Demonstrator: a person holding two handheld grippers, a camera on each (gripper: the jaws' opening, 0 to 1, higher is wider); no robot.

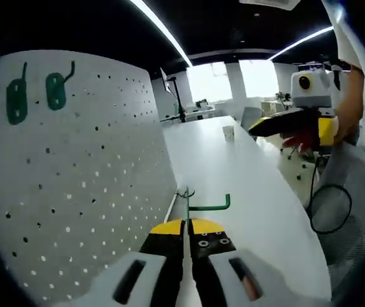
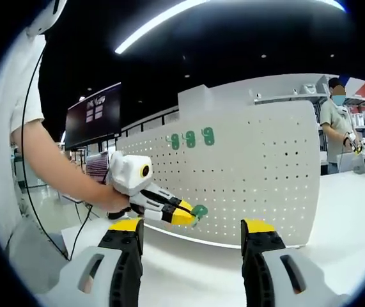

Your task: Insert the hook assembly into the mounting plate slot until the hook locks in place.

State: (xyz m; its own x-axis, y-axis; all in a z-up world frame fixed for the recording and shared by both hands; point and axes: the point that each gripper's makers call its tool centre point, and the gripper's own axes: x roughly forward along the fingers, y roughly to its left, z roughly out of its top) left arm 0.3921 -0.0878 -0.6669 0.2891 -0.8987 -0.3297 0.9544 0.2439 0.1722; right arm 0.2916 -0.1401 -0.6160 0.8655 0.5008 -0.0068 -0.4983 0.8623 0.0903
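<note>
In the left gripper view, a white pegboard [image 1: 80,173] stands upright along the left. Green hooks [image 1: 55,89] hang near its top. My left gripper [image 1: 187,225] is shut on a green hook assembly [image 1: 209,206]; its plate is edge-on and its arm points right, close to the board's lower edge. The right gripper view shows that same left gripper [image 2: 169,211] holding the green hook assembly [image 2: 199,210] against the pegboard [image 2: 252,179], below three mounted green hooks [image 2: 190,138]. My right gripper [image 2: 194,240] is open and holds nothing, well back from the board.
A long white table [image 1: 246,185] runs away from the board, with a paper cup [image 1: 228,132] far down it. The right gripper [image 1: 297,125] hovers at the table's right side. A dark monitor [image 2: 94,114] stands behind, and a person [image 2: 335,121] stands at the far right.
</note>
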